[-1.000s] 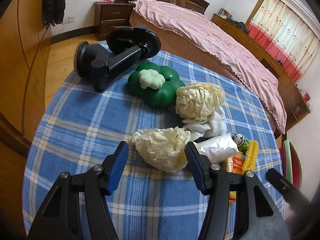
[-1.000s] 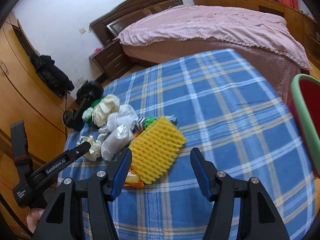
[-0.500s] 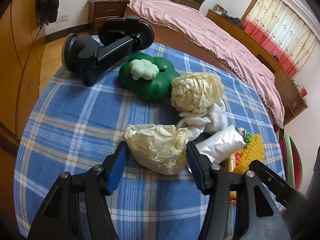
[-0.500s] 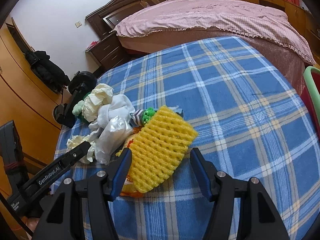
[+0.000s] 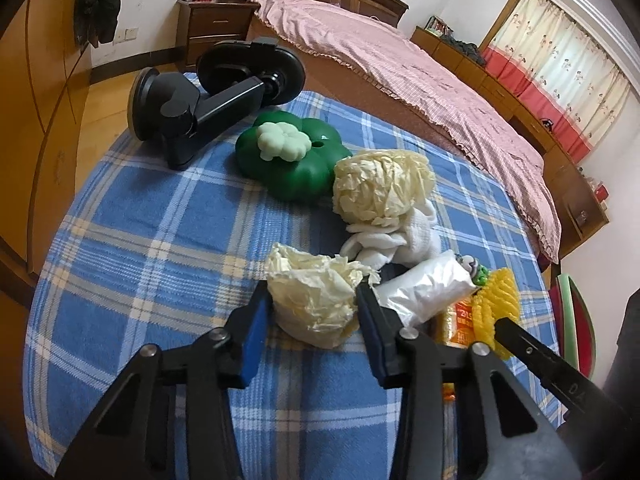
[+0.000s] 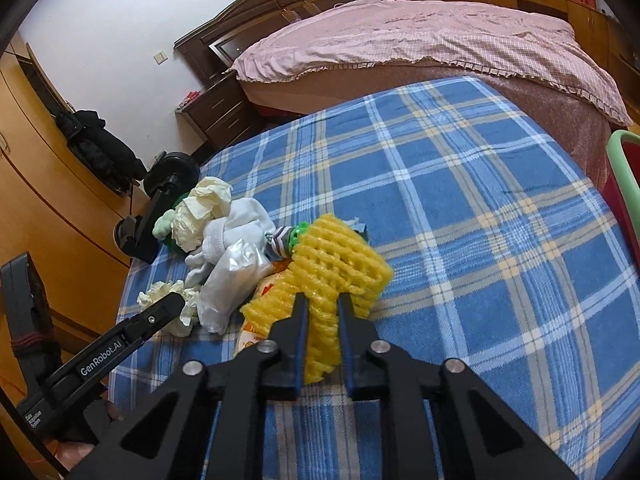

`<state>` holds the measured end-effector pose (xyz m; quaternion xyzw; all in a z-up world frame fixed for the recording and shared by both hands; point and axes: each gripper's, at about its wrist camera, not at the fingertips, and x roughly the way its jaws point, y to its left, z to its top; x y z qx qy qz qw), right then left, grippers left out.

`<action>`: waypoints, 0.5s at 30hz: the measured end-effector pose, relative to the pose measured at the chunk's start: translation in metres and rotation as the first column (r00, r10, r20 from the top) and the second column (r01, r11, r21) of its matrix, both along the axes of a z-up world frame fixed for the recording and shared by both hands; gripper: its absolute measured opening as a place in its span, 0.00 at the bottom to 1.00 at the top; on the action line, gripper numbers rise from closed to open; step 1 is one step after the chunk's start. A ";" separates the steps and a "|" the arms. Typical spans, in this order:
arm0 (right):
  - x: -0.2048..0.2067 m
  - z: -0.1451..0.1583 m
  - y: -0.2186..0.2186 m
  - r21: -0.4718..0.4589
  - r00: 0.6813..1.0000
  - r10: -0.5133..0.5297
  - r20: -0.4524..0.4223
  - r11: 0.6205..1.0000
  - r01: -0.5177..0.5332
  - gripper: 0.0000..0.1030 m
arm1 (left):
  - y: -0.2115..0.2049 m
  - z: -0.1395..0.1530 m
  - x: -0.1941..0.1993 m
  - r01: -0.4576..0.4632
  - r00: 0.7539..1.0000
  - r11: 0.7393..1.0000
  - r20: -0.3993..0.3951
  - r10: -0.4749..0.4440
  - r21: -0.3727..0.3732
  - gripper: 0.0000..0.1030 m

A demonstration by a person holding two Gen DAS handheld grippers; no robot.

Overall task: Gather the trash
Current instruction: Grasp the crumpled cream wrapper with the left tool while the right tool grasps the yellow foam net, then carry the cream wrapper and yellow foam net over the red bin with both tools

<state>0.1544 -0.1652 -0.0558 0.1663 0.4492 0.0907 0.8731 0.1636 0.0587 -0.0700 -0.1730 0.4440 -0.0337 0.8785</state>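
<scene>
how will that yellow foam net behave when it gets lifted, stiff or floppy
Probably soft and springy: the yellow foam net is already pinched narrow between the pads of the right hand-held gripper, whose jaws have just been closing on it. Its open mesh suggests it is very light. The free end fans out wide, so it may flop or sag once lifted.

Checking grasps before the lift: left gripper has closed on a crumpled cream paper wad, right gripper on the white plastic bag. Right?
Not quite. The right gripper has just closed on the yellow foam net, not the bag, as the right wrist view shows. The left gripper does pinch the cream paper wad.
</scene>
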 end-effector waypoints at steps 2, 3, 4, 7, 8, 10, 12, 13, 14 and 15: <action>-0.002 0.001 0.000 0.004 1.000 0.002 0.005 1.000 -0.002 0.12 | 0.000 0.003 -0.003 0.000 1.000 1.000 0.008 0.000 -0.004 0.40; -0.004 0.002 0.000 0.004 1.000 0.004 0.010 1.000 -0.004 0.12 | 0.000 0.005 -0.004 -0.001 1.000 1.000 0.012 0.001 -0.005 0.40; -0.005 0.004 -0.001 0.003 1.000 0.005 0.016 1.000 -0.005 0.12 | -0.001 0.007 -0.007 -0.002 1.000 1.000 0.018 0.002 -0.008 0.40; -0.011 0.011 -0.002 0.003 0.999 0.010 0.040 1.000 -0.010 0.11 | -0.001 0.014 -0.012 -0.004 0.999 1.000 0.036 0.005 -0.014 0.40; -0.014 0.013 -0.003 0.005 0.999 0.010 0.048 1.000 -0.010 0.11 | -0.001 0.017 -0.015 -0.006 0.999 1.000 0.042 0.006 -0.016 0.40; -0.019 0.018 -0.004 0.008 0.998 0.010 0.062 1.000 -0.011 0.11 | -0.002 0.022 -0.018 -0.007 0.999 1.000 0.053 0.008 -0.022 0.40; -0.024 0.023 -0.006 0.009 0.997 0.012 0.077 1.000 -0.012 0.11 | -0.004 0.026 -0.022 -0.005 0.998 1.000 0.064 0.007 -0.025 0.40; -0.026 0.025 -0.007 0.009 0.996 0.011 0.083 1.000 -0.012 0.11 | -0.004 0.029 -0.025 -0.003 0.998 1.000 0.069 0.005 -0.025 0.40; -0.029 0.028 -0.009 0.009 0.996 0.010 0.091 1.000 -0.011 0.11 | -0.005 0.031 -0.026 -0.002 0.997 1.000 0.074 0.004 -0.025 0.40; -0.032 0.030 -0.011 0.010 0.995 0.007 0.098 1.000 -0.008 0.11 | -0.007 0.034 -0.029 0.001 0.997 1.000 0.081 0.001 -0.025 0.40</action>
